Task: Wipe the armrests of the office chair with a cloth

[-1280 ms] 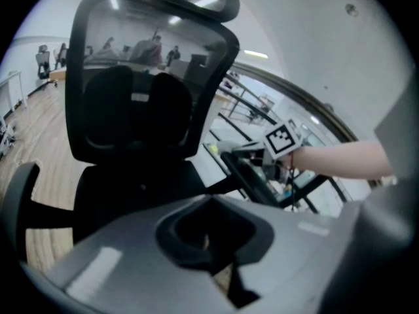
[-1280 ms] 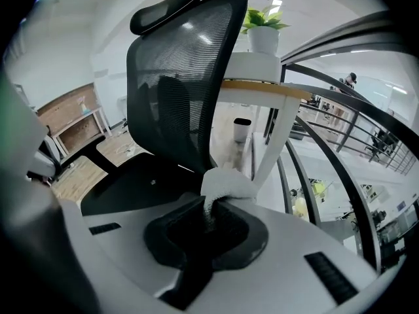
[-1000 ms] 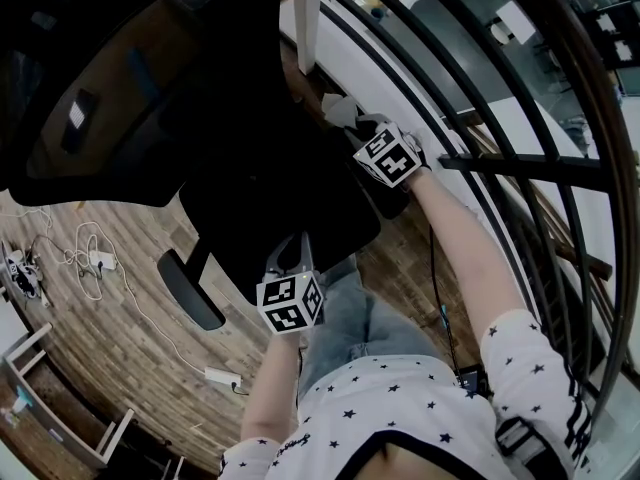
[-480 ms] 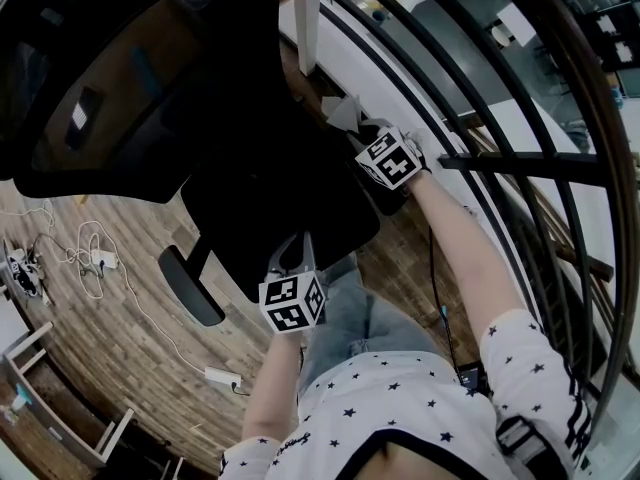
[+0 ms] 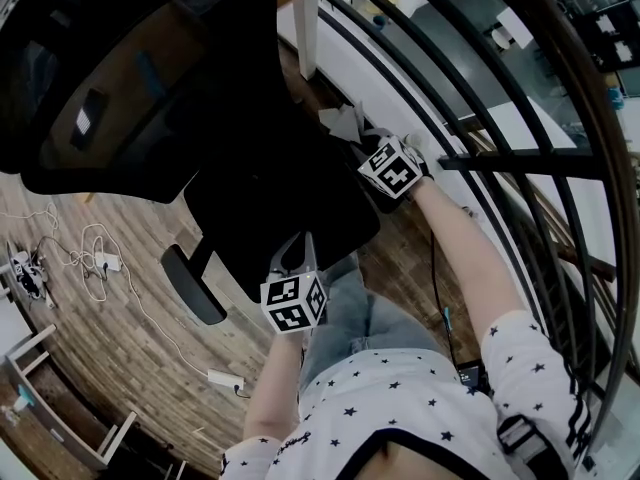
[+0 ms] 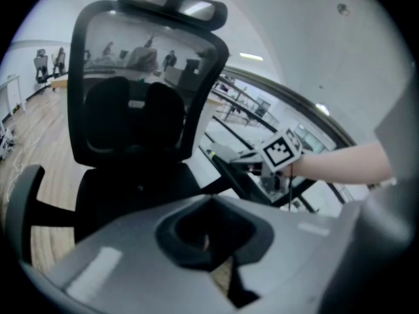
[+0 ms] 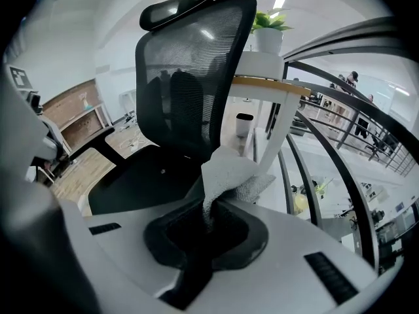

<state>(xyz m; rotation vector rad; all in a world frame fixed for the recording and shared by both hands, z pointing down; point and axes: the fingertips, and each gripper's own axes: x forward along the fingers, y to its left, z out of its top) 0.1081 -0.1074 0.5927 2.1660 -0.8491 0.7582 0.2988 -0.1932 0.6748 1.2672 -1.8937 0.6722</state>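
Cloth: cloth (image 7: pixel 226 172) bunched and pinched at one end, at the far end of the office chair (image 5: pixel 280 198)'s right armrest (image 6: pixel 239 178).
Right gripper: right gripper (image 7: pixel 208 220) jaws clamped on the cloth, over that armrest, beside the railing (image 5: pixel 520 163).
Left gripper: left gripper (image 6: pixel 211 241) jaws together, nothing between them, held at the seat's near edge.
Left armrest: left armrest (image 5: pixel 192 286) well apart from both grippers, above the wooden floor (image 5: pixel 120 338).

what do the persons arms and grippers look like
The left hand-held gripper and right hand-held gripper have grey bodies, each with a white cube of black square markers. A thin dark cable runs along the right arm. White short-sleeved shirt with dark stars.
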